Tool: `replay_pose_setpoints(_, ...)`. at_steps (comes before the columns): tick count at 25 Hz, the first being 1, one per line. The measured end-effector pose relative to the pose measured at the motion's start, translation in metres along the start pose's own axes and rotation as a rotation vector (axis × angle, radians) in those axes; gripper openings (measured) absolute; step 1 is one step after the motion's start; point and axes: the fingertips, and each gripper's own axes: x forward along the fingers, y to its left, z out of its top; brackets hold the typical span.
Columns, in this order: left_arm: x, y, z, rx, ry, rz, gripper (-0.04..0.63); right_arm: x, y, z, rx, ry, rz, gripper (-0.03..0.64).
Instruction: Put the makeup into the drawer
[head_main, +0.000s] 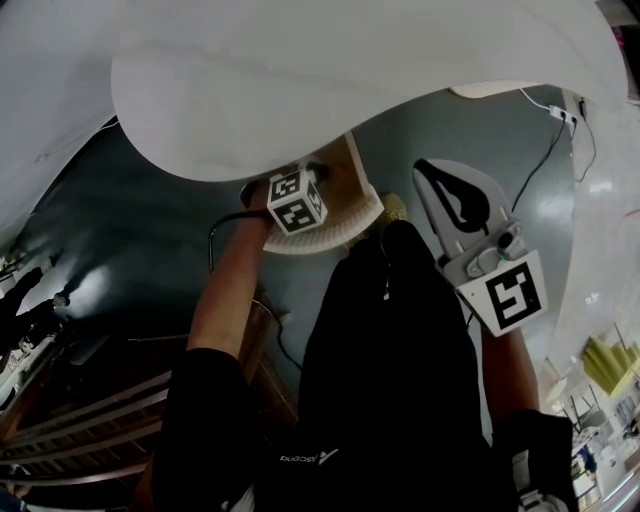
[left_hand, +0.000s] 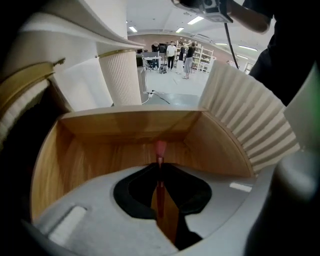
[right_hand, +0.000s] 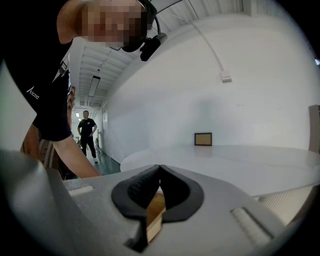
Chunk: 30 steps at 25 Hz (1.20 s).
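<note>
1. In the head view, the person is leaning over a white bench. The left claw is reaching under the bench top and into the open drawer in the middle. The right claw is hanging in the air to the right of the drawer, not touching it. The makeup is not showing in this view.

2. In the left gripper view, the left claw is squeezing tight on a thin red makeup stick. The stick's pink tip is pointing at the far wall of the drawer. The wooden drawer is sitting open right in front of the claw, and the stick is hanging over its inside. I cannot tell if the stick is touching the drawer floor. No other makeup is showing in the part of the drawer I can see.

3. In the right gripper view, the right claw is pinched shut and is holding nothing. The white bench is stretching away behind it.

4. I think the job is nearly done. The drawer is open and the stick is already over it. What is left is for the left claw to let go so the stick is lying in the drawer.
</note>
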Motion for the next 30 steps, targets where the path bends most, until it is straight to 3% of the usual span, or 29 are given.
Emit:
replay_pose_setpoints(12,0.026,0.001,-0.01,-0.058,0.07,-0.026,0.055,-0.002,-0.008,-0.003,0.018,0.003,-0.003,0.003)
replay_pose_setpoints(23,-0.001,-0.002,0.004,-0.07,0.042,0.004,0.083,-0.005,0.0,0.002,0.008,-0.017,0.039,0.003)
replay_pose_setpoints(30,-0.042,-0.01,0.04,-0.04,-0.011,0.059,0.074,-0.014,0.003,0.011,0.001,-0.051,0.078,0.003)
